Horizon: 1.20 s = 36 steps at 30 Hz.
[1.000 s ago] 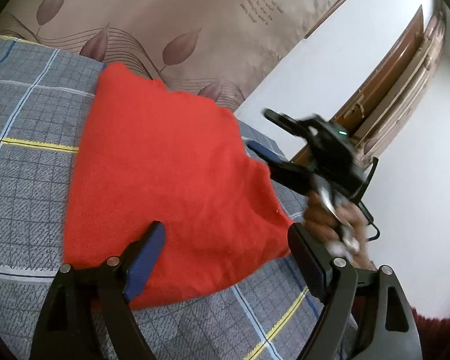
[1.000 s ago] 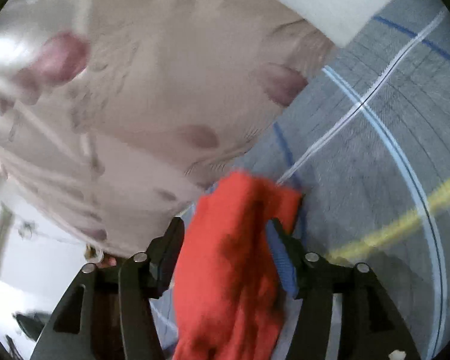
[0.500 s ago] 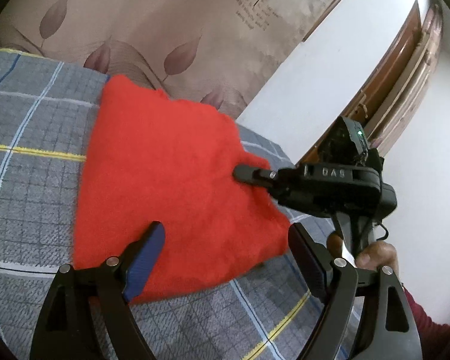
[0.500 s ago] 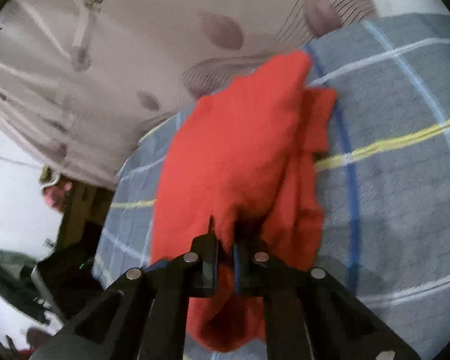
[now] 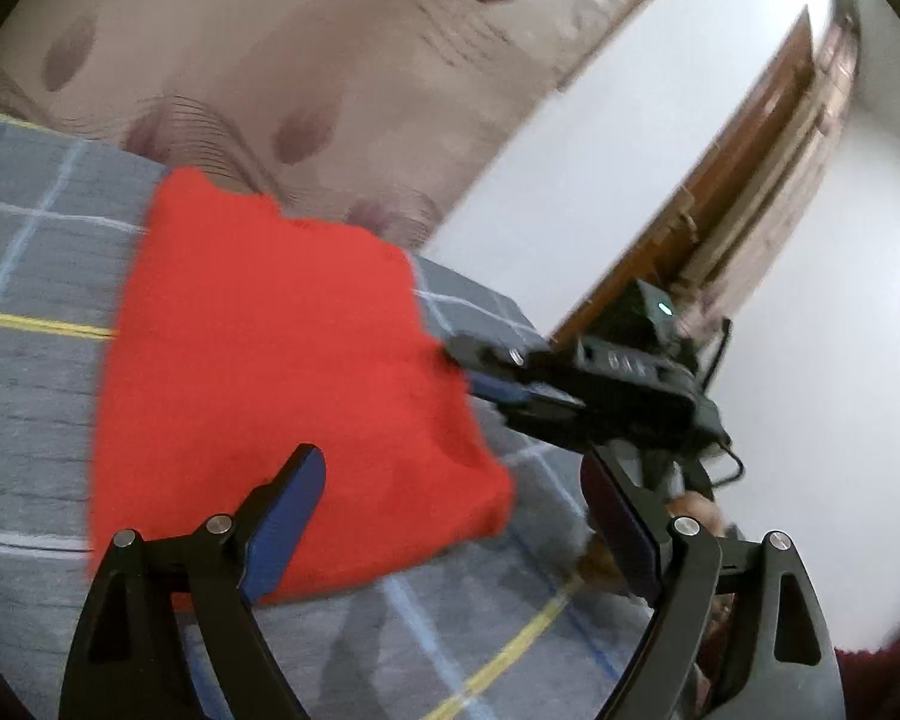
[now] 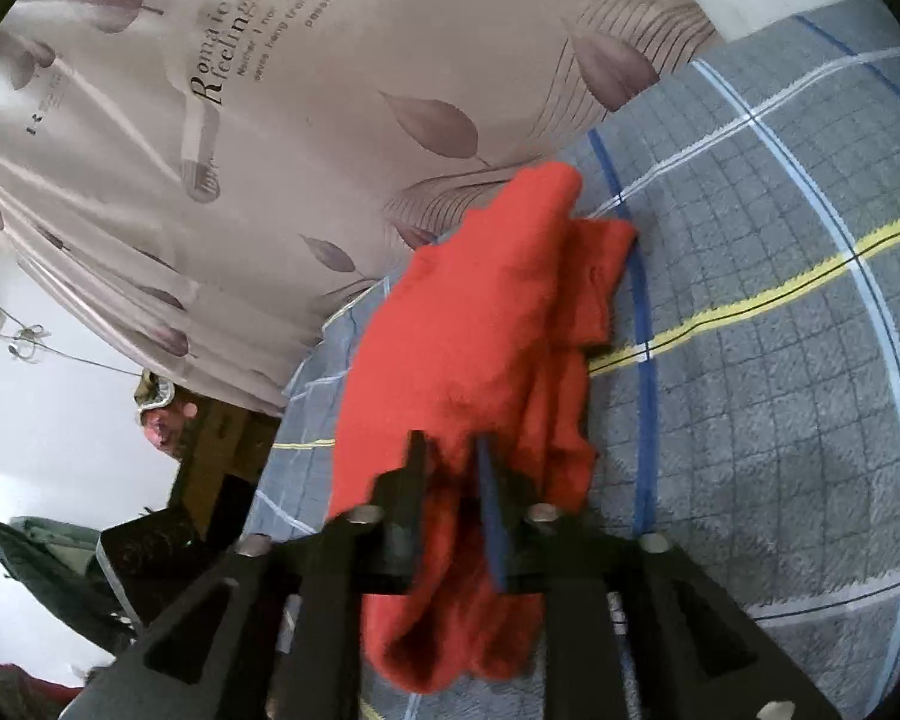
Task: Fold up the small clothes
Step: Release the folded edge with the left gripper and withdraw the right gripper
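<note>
Under my work: a grey plaid blanket (image 6: 780, 312), crossed by white, blue and yellow stripes. Behind it hangs a beige curtain (image 6: 330, 138) printed with mauve leaves and the words "Romantic Feelings". From my left side, a white wall (image 5: 600, 162) runs beside a brown wooden door frame (image 5: 744, 180). Dark clutter low in my right view, too blurred to name.

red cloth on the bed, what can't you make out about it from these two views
- Garment type: the red cloth shows only as a folded slab in the left wrist view; no sleeves or neckline visible.
- Near end of the cloth: right wrist view, covered by the right hand-held gripper, whose jaws are opening around a fold.
- Underside: hidden against the grey checked bedcover.
- Knit detail: motion blur in the left wrist view.
</note>
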Tool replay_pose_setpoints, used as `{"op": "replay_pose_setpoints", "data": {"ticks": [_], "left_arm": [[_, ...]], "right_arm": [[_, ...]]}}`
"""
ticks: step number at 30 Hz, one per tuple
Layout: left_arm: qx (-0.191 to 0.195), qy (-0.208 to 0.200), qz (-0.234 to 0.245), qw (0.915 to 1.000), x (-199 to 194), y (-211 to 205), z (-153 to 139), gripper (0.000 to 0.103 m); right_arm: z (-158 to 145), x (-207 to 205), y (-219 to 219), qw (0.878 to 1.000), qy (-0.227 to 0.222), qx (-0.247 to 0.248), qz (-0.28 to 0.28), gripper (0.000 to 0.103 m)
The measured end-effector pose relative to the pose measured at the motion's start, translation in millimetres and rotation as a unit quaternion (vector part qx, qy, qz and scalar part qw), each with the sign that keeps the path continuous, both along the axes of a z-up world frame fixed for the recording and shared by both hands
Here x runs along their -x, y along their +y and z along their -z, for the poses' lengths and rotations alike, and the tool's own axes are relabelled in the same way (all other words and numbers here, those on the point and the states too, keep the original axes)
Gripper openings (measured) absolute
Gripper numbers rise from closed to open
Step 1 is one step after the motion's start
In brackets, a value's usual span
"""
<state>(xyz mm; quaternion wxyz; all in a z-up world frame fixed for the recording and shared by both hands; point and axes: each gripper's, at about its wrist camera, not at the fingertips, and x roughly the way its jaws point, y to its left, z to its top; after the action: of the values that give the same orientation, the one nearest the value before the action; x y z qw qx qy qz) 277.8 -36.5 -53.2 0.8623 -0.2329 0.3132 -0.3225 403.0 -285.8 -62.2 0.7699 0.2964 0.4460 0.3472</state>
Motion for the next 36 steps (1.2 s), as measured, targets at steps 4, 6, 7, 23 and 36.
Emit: {"op": "replay_pose_setpoints", "data": {"ticks": [4, 6, 7, 23, 36], "left_arm": [[-0.027, -0.023, 0.035, 0.9987, 0.6, -30.8, -3.1, 0.087], [-0.036, -0.019, 0.059, 0.9974, -0.3, -46.5, 0.9, 0.087], [-0.039, -0.016, 0.066, 0.9970, -1.1, -51.4, 2.2, 0.087], [-0.003, 0.039, 0.074, 0.9965, -18.5, -61.1, 24.8, 0.087], [-0.009, 0.042, 0.081, 0.9958, -21.9, -66.3, 28.1, 0.089]], "right_arm": [[-11.0, -11.0, -15.2, 0.999, -0.011, 0.007, 0.032, 0.057], [-17.3, -25.1, -11.9, 0.999, -0.016, 0.017, 0.033, 0.057], [-20.2, -32.1, -8.4, 0.999, -0.019, 0.026, 0.031, 0.057], [-1.9, -116.5, 31.5, 0.999, -0.017, 0.040, -0.019, 0.007], [-24.0, -71.3, 8.5, 0.997, -0.065, 0.031, -0.025, 0.021]]}}
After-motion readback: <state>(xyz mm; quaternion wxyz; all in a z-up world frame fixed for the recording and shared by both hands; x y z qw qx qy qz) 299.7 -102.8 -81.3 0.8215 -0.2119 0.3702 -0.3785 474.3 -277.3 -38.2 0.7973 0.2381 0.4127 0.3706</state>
